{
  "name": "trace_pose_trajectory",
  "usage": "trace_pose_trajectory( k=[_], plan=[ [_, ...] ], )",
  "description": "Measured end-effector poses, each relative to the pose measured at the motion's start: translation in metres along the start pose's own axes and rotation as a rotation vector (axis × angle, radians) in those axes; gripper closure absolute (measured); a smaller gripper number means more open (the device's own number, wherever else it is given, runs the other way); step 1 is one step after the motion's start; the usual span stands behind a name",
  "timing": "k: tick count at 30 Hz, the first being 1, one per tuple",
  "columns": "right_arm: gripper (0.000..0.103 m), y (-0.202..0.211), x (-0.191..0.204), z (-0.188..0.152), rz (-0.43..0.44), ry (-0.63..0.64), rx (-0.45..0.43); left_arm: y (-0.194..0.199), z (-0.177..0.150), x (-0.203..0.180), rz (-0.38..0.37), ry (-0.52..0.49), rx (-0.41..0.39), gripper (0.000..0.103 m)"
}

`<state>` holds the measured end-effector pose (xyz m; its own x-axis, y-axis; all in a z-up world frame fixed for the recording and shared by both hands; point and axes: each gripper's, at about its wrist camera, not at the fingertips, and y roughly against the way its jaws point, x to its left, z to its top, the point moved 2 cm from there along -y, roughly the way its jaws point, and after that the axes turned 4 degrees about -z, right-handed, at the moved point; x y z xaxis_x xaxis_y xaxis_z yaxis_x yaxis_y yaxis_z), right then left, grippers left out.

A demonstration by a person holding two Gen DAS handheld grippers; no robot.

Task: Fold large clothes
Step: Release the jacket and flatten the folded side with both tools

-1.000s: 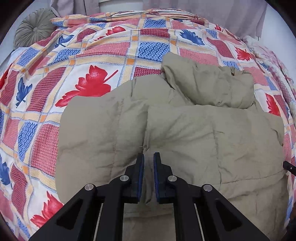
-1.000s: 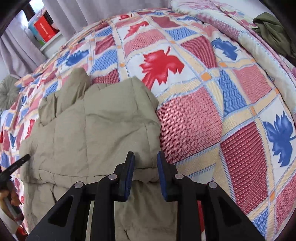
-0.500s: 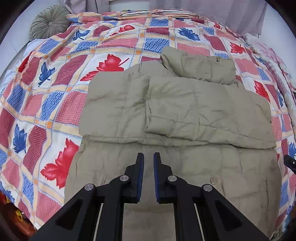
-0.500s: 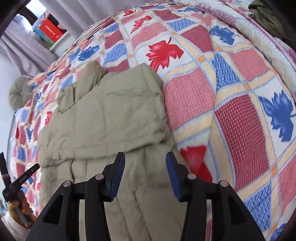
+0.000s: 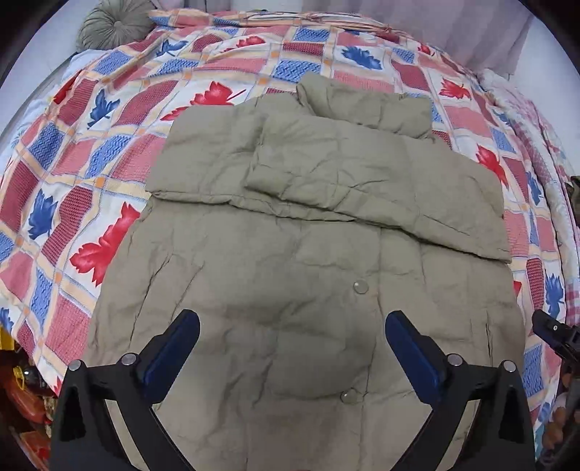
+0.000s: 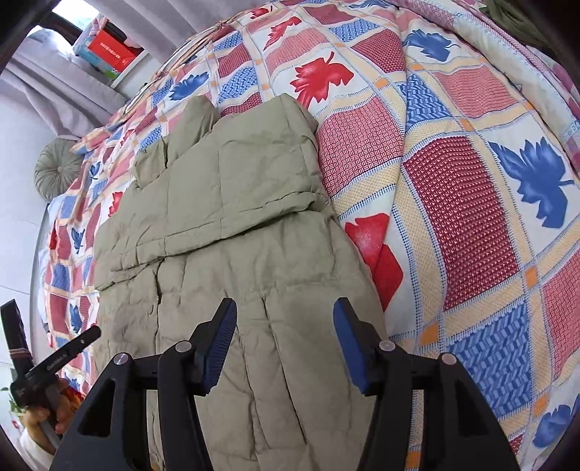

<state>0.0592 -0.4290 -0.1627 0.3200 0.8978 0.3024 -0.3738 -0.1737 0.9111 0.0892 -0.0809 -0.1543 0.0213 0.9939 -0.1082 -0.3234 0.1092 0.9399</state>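
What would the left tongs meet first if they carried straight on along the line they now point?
Most likely the lower body of the khaki padded jacket on the patterned bedspread. The left tongs point steeply down at it, jaws opening with nothing between them, though depth is uncertain.

Home bedroom, bed with leaf-patterned quilt [image 5: 224, 72], round cushion [image 5: 112, 29], grey curtains [image 6: 54, 79]
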Motion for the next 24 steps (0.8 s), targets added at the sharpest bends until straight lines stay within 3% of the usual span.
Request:
trace_pose_trajectory(
  k=[4,11,14,24],
  plan=[
    [0.043,-0.002,0.001,-0.007,0.006,-0.002,0.016,-0.001,-0.005,-0.002,0.055,-0.005,-0.003,0.001],
    [0.042,-0.008,0.013,-0.012,0.015,0.009,0.034,0.004,-0.008,0.014,0.038,0.043,0.008,0.001],
    [0.029,-0.008,0.020,-0.011,0.031,0.024,0.024,0.004,-0.010,0.016,0.046,0.045,-0.008,0.001],
    [0.029,-0.015,0.030,-0.012,0.051,0.030,0.039,0.003,-0.015,0.035,0.041,0.108,0.007,0.001]
  ],
)
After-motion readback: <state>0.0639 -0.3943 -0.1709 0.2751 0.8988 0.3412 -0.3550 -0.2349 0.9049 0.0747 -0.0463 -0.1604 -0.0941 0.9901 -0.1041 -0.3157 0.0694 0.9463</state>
